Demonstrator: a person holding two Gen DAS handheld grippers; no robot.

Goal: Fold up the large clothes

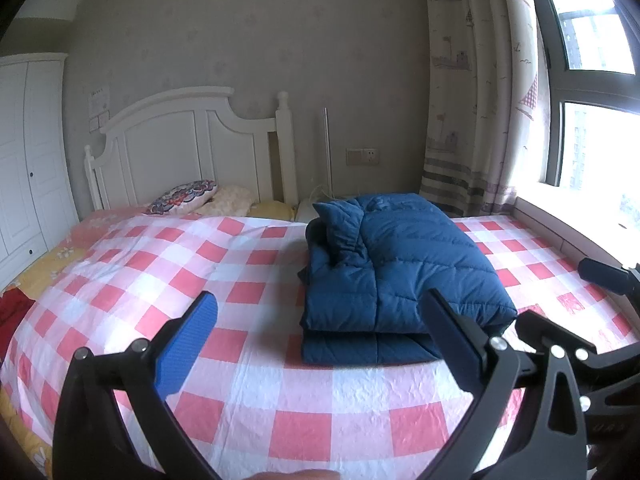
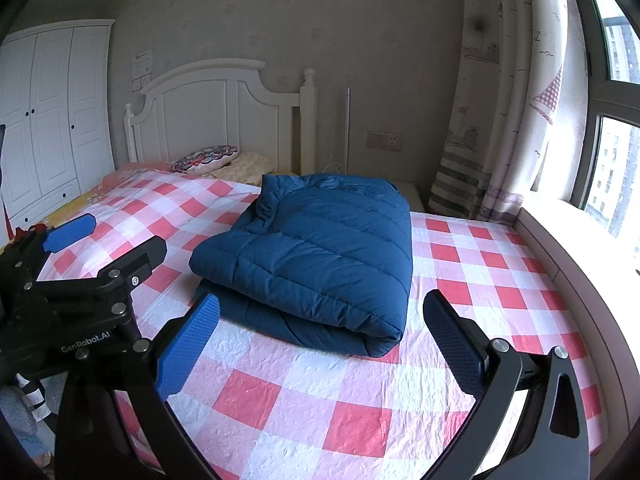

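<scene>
A dark blue quilted jacket (image 1: 392, 276) lies folded in a thick stack on the red-and-white checked bed sheet (image 1: 240, 380); it also shows in the right wrist view (image 2: 320, 256). My left gripper (image 1: 320, 312) is open and empty, held above the sheet just in front of the jacket's near edge. My right gripper (image 2: 320, 320) is open and empty, also just in front of the folded jacket. The left gripper's body (image 2: 80, 272) shows at the left of the right wrist view. One blue pad of the right gripper (image 1: 604, 276) shows at the right edge of the left wrist view.
A white headboard (image 1: 180, 140) and patterned pillows (image 1: 188, 196) are at the far end of the bed. A white wardrobe (image 2: 48, 112) stands at the left. A curtain (image 2: 500, 100), window (image 1: 600, 80) and sill (image 2: 580, 248) run along the right.
</scene>
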